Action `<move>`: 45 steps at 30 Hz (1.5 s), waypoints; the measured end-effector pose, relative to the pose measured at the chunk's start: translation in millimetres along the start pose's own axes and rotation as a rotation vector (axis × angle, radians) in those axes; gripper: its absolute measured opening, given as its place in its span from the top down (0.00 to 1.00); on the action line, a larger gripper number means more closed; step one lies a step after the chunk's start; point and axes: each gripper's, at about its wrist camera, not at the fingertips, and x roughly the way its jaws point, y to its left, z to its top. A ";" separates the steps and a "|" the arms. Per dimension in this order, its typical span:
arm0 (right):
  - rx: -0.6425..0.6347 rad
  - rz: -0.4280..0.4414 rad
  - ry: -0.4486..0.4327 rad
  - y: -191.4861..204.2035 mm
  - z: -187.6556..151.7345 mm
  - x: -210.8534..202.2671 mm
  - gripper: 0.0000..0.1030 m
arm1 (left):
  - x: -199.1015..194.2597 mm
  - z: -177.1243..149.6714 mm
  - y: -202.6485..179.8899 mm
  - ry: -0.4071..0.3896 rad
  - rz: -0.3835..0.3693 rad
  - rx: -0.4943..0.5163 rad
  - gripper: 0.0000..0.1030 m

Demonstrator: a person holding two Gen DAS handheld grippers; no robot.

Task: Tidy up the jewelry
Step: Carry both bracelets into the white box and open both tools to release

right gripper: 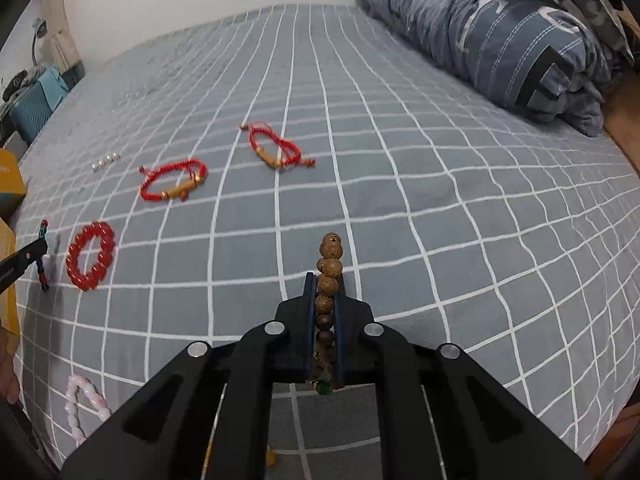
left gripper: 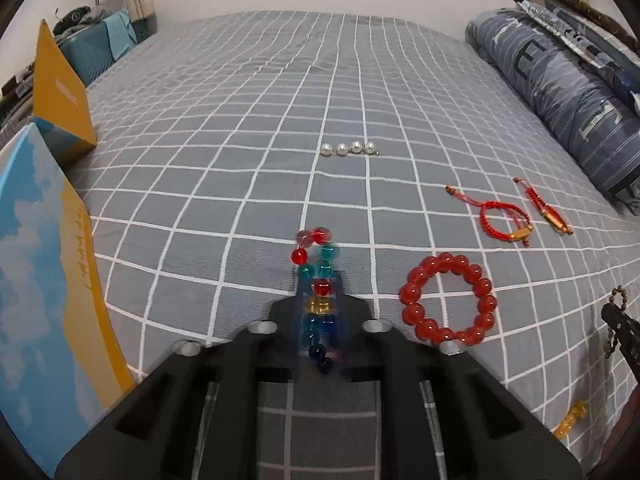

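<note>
the left gripper [left gripper: 320,300] pinches the multicoloured bead bracelet [left gripper: 318,280] at lower centre; the right gripper [right gripper: 325,300] pinches the wooden bead bracelet [right gripper: 329,276] likewise (both strands dangle). round beads could roll out of either narrow grip if swung.

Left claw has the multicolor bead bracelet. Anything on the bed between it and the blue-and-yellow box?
Nothing visible. The left claw grips the multicolor bead bracelet; only bare checked bedsheet lies toward the blue-and-yellow box. The red bead bracelet sits on the opposite side.
</note>
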 end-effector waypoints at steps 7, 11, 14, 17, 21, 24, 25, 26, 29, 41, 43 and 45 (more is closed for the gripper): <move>-0.013 -0.004 -0.018 5.4 2.0 -3.6 0.93 | -11.7 0.2 4.3 -0.019 0.000 -0.007 0.91; -0.026 0.000 -0.037 10.1 4.2 -10.0 0.93 | -19.0 -0.8 3.6 -0.027 0.001 -0.004 0.91; -0.030 0.005 -0.049 13.3 5.7 -15.7 0.93 | -28.3 -0.6 2.5 -0.036 -0.003 -0.003 0.91; -0.031 0.010 -0.062 15.7 6.3 -21.4 0.93 | -36.8 1.5 -0.2 -0.046 -0.007 0.001 0.91; -0.039 0.010 -0.078 18.8 6.6 -28.0 0.93 | -50.5 5.9 -2.6 -0.061 -0.016 0.008 0.91; -0.033 0.016 -0.091 19.0 8.4 -34.5 0.93 | -60.4 7.5 -3.8 -0.076 -0.018 0.010 0.91; -0.032 0.019 -0.095 19.6 9.3 -37.1 0.93 | -63.8 8.2 -4.2 -0.080 -0.016 0.010 0.91; -0.033 0.023 -0.096 19.9 10.2 -38.9 0.93 | -66.1 8.8 -4.5 -0.082 -0.016 0.009 0.91; -0.036 0.039 -0.088 21.6 13.1 -42.0 0.93 | -76.5 9.9 -5.4 -0.084 -0.019 0.021 0.91; -0.052 0.029 -0.079 39.4 27.6 -56.1 0.93 | -124.3 21.1 15.6 -0.139 0.027 0.011 0.91; -0.067 0.033 -0.089 47.0 31.0 -62.2 0.93 | -135.0 22.5 26.1 -0.158 0.046 0.000 0.91; -0.082 0.044 -0.094 56.7 34.4 -67.8 0.93 | -142.3 23.3 38.0 -0.160 0.057 -0.016 0.91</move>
